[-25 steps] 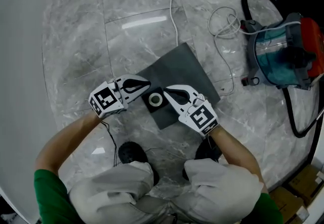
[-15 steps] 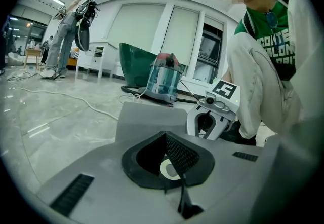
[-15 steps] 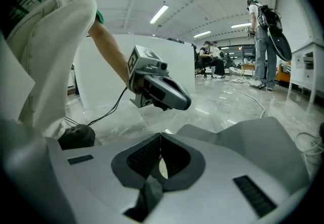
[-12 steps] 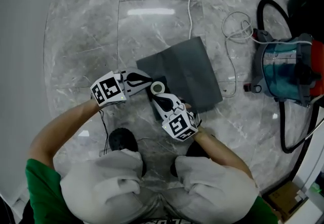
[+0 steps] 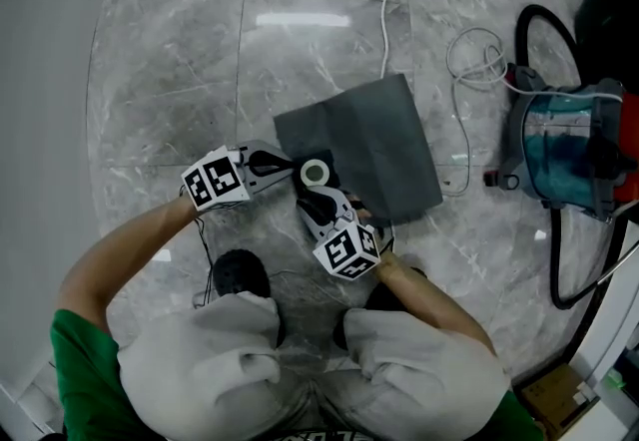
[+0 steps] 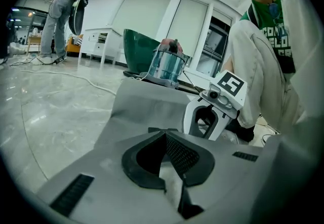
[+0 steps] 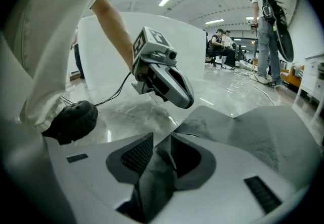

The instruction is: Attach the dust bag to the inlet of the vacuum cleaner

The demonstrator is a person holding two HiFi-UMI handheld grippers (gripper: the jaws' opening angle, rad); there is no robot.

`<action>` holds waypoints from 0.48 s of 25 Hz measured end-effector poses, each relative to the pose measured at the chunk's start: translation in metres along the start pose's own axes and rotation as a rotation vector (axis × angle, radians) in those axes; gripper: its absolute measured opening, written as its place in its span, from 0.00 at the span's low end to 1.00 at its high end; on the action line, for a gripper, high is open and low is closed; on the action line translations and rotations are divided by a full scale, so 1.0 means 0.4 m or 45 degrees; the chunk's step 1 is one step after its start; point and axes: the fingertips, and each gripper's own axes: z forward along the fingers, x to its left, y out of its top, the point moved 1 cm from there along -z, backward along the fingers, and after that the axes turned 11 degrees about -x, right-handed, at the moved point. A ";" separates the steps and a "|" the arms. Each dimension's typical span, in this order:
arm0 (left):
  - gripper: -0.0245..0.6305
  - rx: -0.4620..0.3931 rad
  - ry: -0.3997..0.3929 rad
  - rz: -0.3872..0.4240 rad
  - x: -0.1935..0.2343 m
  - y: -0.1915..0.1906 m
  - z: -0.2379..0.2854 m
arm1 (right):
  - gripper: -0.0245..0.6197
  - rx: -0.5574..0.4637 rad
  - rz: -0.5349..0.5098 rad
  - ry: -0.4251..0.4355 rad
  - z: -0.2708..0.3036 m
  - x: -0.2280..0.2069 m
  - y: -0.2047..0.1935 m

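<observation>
The grey dust bag (image 5: pixel 364 140) lies on the marble floor, its white collar ring (image 5: pixel 316 172) at the near edge. My left gripper (image 5: pixel 291 169) reaches that edge from the left and is shut on the bag's corner; pale fabric (image 6: pixel 169 172) shows between its jaws. From the near side, my right gripper (image 5: pixel 314 194) is shut on a fold of grey fabric (image 7: pixel 154 180) just below the ring. The bag (image 6: pixel 147 106) rises in front of the left gripper. The vacuum cleaner (image 5: pixel 569 145), with a teal drum and red top, stands far right, well apart from the bag.
A black hose (image 5: pixel 569 249) loops around the vacuum and a white cable (image 5: pixel 469 60) coils on the floor beside it. A grey wall (image 5: pixel 40 130) runs along the left. The person's knees and black shoes (image 5: pixel 238 274) are close below the grippers. People stand in the background (image 7: pixel 266 30).
The right gripper swung from the right of the ring to its near side and shut on the bag. The left gripper also shut on the bag's edge, which has lifted a little.
</observation>
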 end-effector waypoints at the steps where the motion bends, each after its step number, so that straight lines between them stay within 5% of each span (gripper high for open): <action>1: 0.04 0.005 0.001 0.001 -0.001 -0.005 -0.002 | 0.19 0.012 -0.021 0.000 0.006 0.005 -0.005; 12: 0.04 0.073 -0.043 0.080 -0.029 -0.017 -0.002 | 0.20 0.126 -0.254 -0.186 0.012 -0.014 -0.039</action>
